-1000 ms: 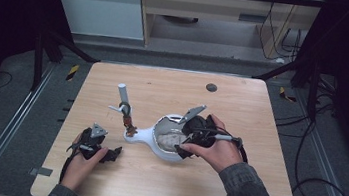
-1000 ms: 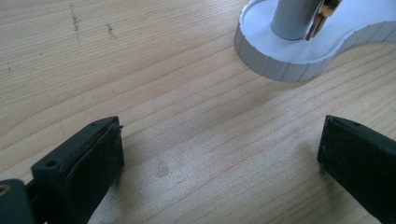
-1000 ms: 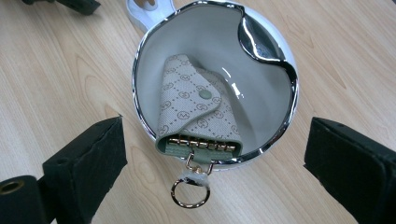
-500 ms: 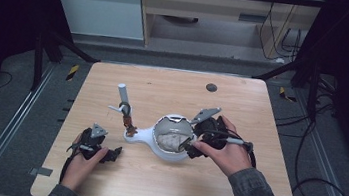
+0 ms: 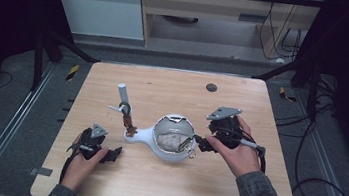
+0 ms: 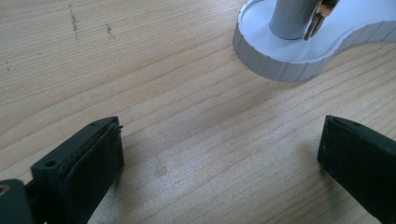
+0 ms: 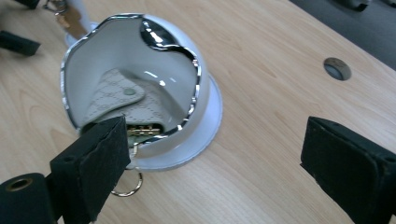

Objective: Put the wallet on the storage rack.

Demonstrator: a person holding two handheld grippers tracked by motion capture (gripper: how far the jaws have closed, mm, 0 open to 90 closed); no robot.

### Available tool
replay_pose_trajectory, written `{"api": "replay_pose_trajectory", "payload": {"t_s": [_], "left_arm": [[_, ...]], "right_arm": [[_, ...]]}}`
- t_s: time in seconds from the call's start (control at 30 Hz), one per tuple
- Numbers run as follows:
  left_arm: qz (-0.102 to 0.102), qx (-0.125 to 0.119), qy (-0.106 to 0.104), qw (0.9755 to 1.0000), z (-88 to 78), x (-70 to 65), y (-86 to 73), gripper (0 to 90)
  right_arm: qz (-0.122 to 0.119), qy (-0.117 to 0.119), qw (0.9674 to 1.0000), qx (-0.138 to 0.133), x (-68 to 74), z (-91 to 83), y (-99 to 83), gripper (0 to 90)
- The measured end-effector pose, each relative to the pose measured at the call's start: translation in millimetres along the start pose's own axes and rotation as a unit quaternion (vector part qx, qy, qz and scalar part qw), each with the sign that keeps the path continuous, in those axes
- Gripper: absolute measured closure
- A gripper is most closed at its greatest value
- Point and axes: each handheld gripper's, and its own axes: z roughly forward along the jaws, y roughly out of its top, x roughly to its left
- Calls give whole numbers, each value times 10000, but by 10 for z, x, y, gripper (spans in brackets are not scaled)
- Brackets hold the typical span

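Pale wood table (image 5: 161, 187) fills the middle of the high view, carrying a white stand (image 5: 170, 140) at its centre: a round bowl with a chrome rim, joined by a narrow neck to a smaller base at its left, from which a grey post (image 5: 123, 95) rises tilted toward the upper left. Inside the bowl lies a patterned pouch (image 7: 122, 100) with a snap button (a gold clasp and a metal ring (image 7: 126, 186) hang over the bowl's near edge, seen in the right gripper view). The right gripper (image 5: 200, 143) sits just right of the bowl, held in a hand (image 5: 236, 151); its jaws stand wide apart with nothing between them, the left-of-frame jaw close against the bowl's rim. The left gripper (image 5: 116, 152) rests at the lower left of the frame, near the stand's small base; its jaws are likewise spread over bare wood.
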Motion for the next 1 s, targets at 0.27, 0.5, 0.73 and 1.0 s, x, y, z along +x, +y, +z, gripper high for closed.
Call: {"api": "replay_pose_trajectory", "payload": {"t_s": [0.27, 0.5, 0.73, 1.0], "left_arm": [[4, -1, -1, 10000, -1, -2, -1, 0], [3, -1, 1, 10000, -1, -3, -2, 0], [3, -1, 1, 10000, -1, -4, -2, 0], [12, 6, 0, 10000, -3, -3, -2, 0]], "right_arm": [[346, -372, 9984, -246, -182, -42, -188, 82], [485, -500, 9972, -286, -279, -34, -372, 85], [705, -580, 9953, -317, -320, -5, -536, 87], [1039, -634, 9922, -270, -397, 39, -755, 88]]}}
